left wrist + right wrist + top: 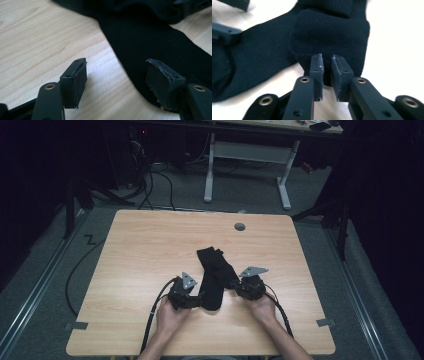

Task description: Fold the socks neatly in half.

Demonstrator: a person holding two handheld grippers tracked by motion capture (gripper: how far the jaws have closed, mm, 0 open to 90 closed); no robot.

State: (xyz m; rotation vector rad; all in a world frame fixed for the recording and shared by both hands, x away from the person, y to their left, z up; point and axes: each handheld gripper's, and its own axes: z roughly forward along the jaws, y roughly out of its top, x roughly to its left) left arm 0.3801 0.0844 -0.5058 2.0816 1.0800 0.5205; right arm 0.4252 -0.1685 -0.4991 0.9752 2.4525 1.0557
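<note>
1. Left hand-held gripper (116, 82) – jaws spread, one pad over the sock's (216, 275) near end.
2. Right hand-held gripper (327, 75) pinches a folded sock edge.
3. The sock lies mid-worktop (150, 250) – long axis running away, leaning slightly left.

Count: 1 worktop (150, 250). 2 tongs on it, left tongs (196, 301) and right tongs (237, 288), 2 jaws each. Black socks (215, 275) between the tongs: looks like 2 laid overlapping, can't confirm the split. 1 grey round cap (240, 226) in the worktop, beyond both tongs. 2 hands.
</note>
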